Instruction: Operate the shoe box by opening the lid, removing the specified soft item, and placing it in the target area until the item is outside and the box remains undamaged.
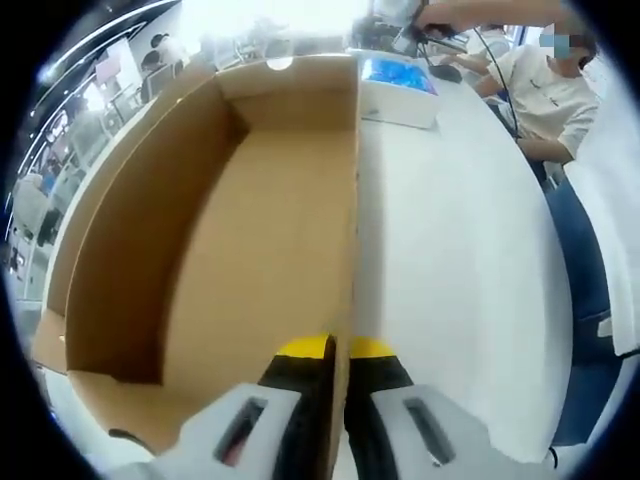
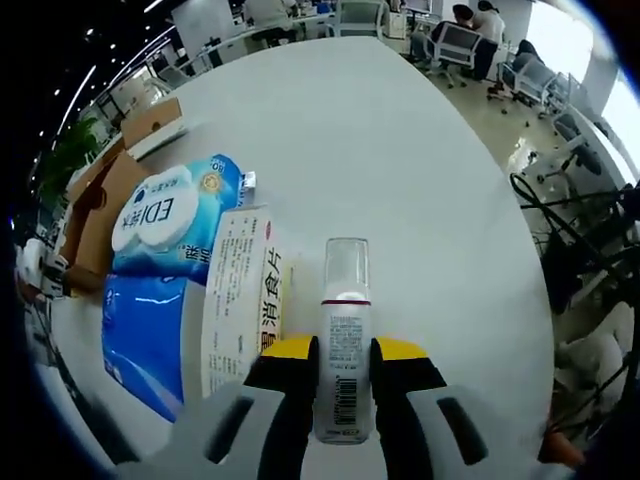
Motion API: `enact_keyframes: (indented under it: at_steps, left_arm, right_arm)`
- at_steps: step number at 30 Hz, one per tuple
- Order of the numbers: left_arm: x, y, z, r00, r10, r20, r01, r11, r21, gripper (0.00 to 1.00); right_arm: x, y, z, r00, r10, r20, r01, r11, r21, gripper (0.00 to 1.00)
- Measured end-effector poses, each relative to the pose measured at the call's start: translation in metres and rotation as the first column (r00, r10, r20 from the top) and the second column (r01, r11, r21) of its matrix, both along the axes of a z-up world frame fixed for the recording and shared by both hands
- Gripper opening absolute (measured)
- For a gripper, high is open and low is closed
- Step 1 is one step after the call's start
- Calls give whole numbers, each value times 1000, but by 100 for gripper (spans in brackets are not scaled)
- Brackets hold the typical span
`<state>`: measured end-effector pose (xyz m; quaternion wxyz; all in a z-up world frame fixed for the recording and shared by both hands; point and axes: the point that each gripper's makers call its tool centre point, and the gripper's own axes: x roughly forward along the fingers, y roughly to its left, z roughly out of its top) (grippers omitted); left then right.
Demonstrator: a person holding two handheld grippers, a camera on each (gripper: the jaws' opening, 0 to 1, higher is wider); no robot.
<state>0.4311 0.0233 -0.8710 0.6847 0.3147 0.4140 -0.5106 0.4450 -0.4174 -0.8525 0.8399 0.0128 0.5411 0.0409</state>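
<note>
The brown cardboard shoe box (image 1: 250,250) lies open on the white table (image 1: 460,260), and nothing shows on its bare floor. In the left gripper view my left gripper (image 1: 342,350) straddles the box's right wall (image 1: 356,190), one yellow-tipped jaw inside and one outside, shut on that wall. In the right gripper view my right gripper (image 2: 345,345) is shut on a white bottle (image 2: 346,290) with a clear cap, pointing away over the white table (image 2: 400,150). A soft blue-and-white tissue pack (image 2: 170,215) lies left of the bottle.
A white carton with red print (image 2: 240,290) and a blue pack (image 2: 145,330) lie beside the bottle, with cardboard pieces (image 2: 100,200) further left. A blue-topped package (image 1: 400,80) sits past the box's far end. A person in white (image 1: 540,90) sits at the table's far right.
</note>
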Motion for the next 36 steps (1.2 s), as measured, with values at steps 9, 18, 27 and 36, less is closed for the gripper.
enact_keyframes:
  at_steps: [9, 18, 27, 36]
  left_arm:
    - [0, 0, 0, 1000, 0, -6, 0, 1000, 0, 2]
    - [0, 0, 0, 1000, 2, -6, -2, 1000, 1, 2]
    - [0, 0, 0, 1000, 4, -4, -4, 1000, 2, 2]
    - [0, 0, 0, 1000, 3, -4, -3, 1000, 2, 2]
  right_arm:
    - [7, -2, 9, 999, 13, 39, -12, 1000, -14, 20]
    - [10, -2, 10, 999, 22, 48, -21, 1000, -19, 20]
    - [10, 0, 9, 998, 25, 49, -24, 1000, -19, 19]
    - [16, 1, 20, 996, 25, 85, -23, 1000, -22, 20]
